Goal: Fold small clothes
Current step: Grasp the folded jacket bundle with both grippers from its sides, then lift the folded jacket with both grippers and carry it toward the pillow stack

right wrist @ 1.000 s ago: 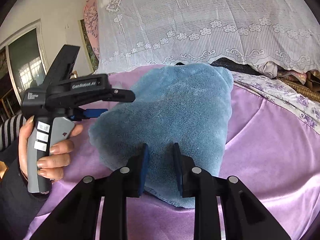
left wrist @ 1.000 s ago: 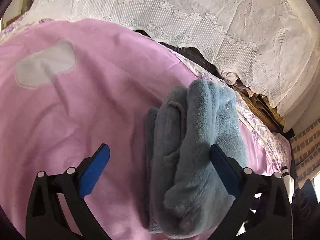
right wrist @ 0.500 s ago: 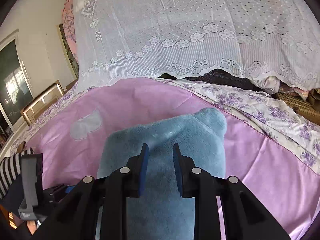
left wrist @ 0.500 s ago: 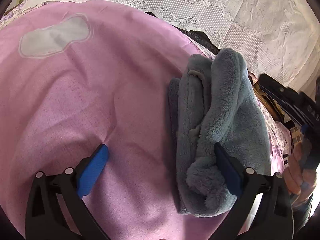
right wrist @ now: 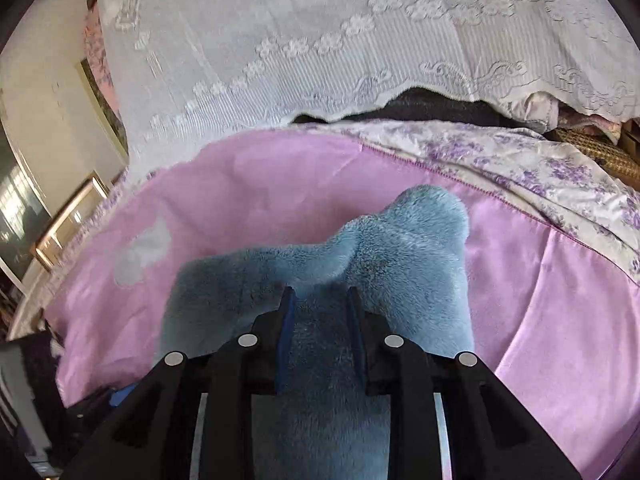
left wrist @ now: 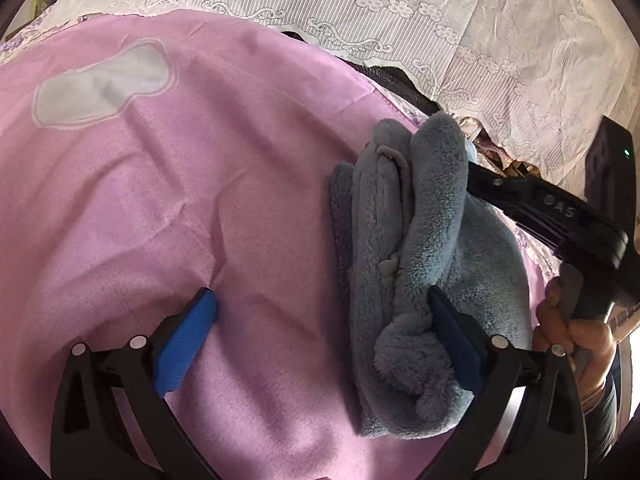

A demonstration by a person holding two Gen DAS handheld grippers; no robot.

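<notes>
A blue fleece garment (left wrist: 420, 248) lies folded in thick layers on the pink bedsheet (left wrist: 160, 200). My left gripper (left wrist: 320, 296) stands wide open low over the sheet. Its right finger (left wrist: 448, 320) rests against the garment's near end, and its left finger (left wrist: 192, 320) is over bare sheet. From the right, my right gripper (right wrist: 320, 296) is shut on the garment's (right wrist: 400, 248) top layer, with fleece filling the narrow gap between its pads. In the left wrist view the right gripper's black body (left wrist: 552, 208) reaches in, held by a hand (left wrist: 576, 332), and its fingertips are hidden behind the fold.
A white lace cover (right wrist: 320, 40) hangs over bedding at the back. A floral purple-and-white quilt (right wrist: 540, 176) borders the pink sheet on the right. A pale patch (left wrist: 104, 84) marks the sheet at far left. A wooden frame (right wrist: 68, 224) and window are at the left.
The right gripper swung across with the fleece in its jaws, and it and its hand came into the left wrist view. The garment now sits further right and doubled over. The left gripper sank slightly.
</notes>
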